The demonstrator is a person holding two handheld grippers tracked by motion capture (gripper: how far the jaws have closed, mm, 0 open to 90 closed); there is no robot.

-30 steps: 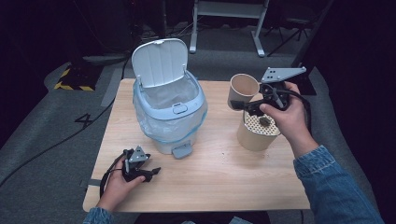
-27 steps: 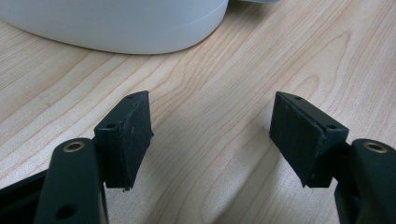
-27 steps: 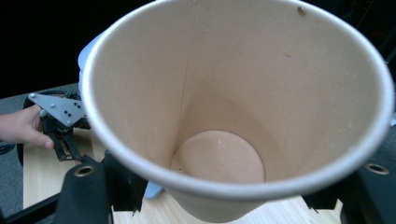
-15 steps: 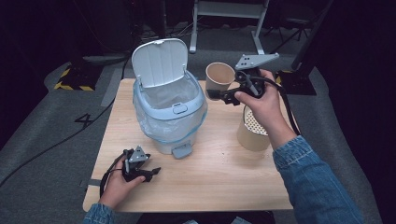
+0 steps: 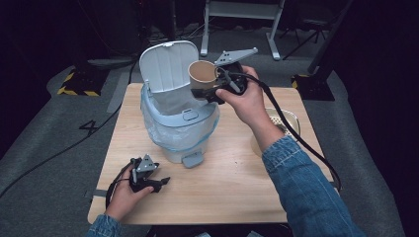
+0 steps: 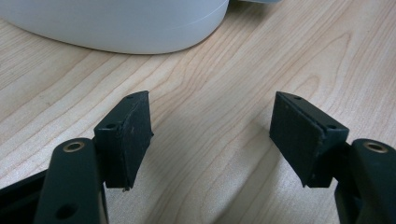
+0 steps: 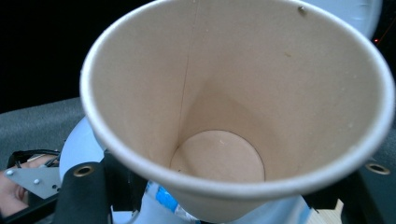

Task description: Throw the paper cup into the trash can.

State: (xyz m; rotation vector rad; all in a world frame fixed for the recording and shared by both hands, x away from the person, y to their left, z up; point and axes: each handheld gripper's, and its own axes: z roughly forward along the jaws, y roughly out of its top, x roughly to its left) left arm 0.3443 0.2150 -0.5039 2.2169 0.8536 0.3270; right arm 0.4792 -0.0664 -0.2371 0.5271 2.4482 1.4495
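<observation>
The right gripper (image 5: 210, 89) holds a brown paper cup (image 5: 201, 74) up in the air, just over the open trash bin (image 5: 180, 133). Its 2 jaws squeeze the cup's side, low down near the bottom. The cup leans over, so its round mouth faces the camera on the gripper, and it looks empty inside (image 7: 219, 158).

The bin stands on the wooden table (image 5: 232, 182). Its lid (image 5: 165, 64) is tipped up, and a thin plastic bag lines it.

The cup is probably very light and thin. It would crush if squeezed hard, so a soft hold on the side wall seems best. The rolled rim is the stiffest part.

The left gripper (image 5: 158, 182) rests on the table near the bin's foot, with its jaws wide apart and nothing between them.
</observation>
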